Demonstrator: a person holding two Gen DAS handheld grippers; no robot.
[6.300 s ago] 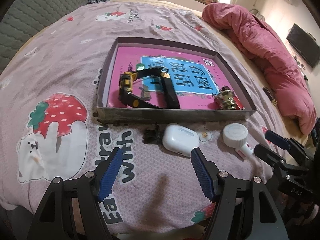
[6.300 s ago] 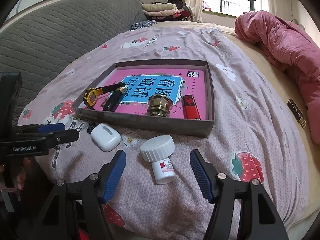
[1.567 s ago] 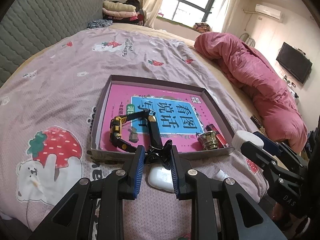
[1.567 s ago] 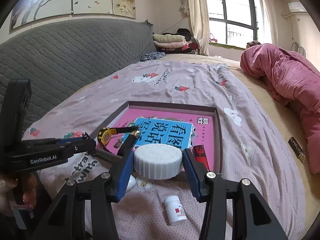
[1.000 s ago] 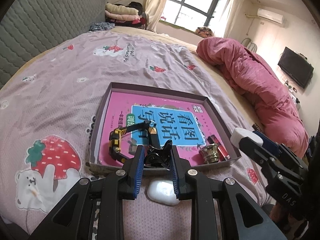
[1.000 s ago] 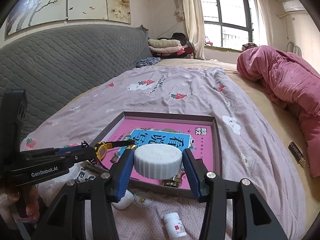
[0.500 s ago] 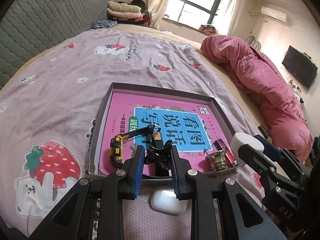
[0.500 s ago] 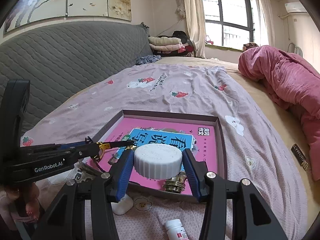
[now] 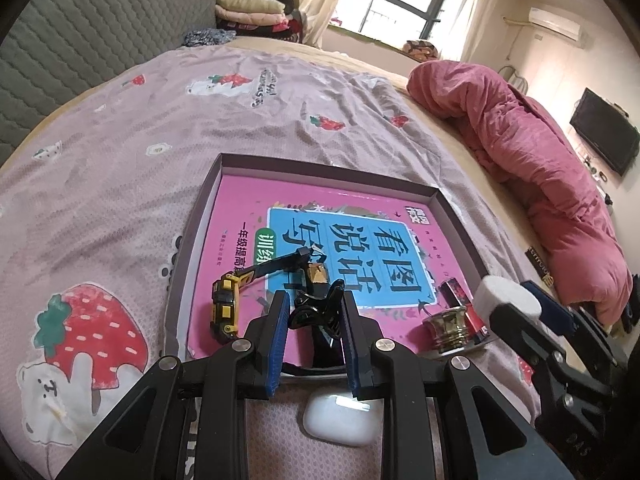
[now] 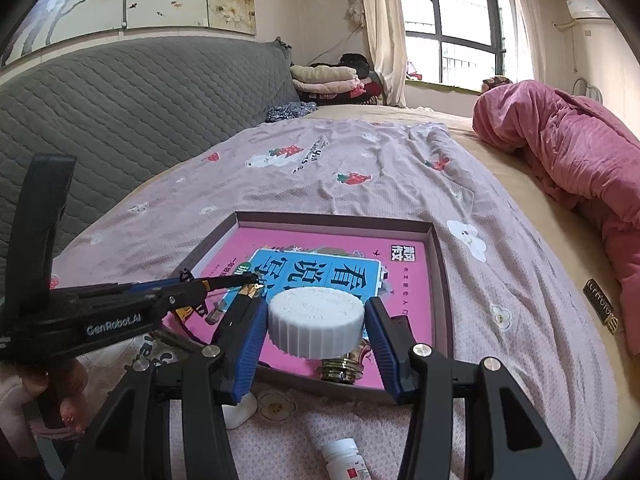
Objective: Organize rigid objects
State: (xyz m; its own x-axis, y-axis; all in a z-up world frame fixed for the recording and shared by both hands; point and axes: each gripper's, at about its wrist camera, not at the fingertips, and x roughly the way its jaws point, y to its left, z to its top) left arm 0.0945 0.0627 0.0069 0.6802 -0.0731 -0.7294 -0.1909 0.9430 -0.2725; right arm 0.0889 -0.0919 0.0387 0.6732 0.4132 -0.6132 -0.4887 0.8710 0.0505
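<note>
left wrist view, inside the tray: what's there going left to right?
Watch → black clip held in the left gripper → brass knob with the red lighter just behind it, all in the tray.

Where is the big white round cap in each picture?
Left wrist view: the white cap sits at the right edge, pinched in the right gripper, beside the gold knob.
Right wrist view: the white cap is low in the middle, between the blue pads.
Shared landmark: the pink book in the tray.
</note>
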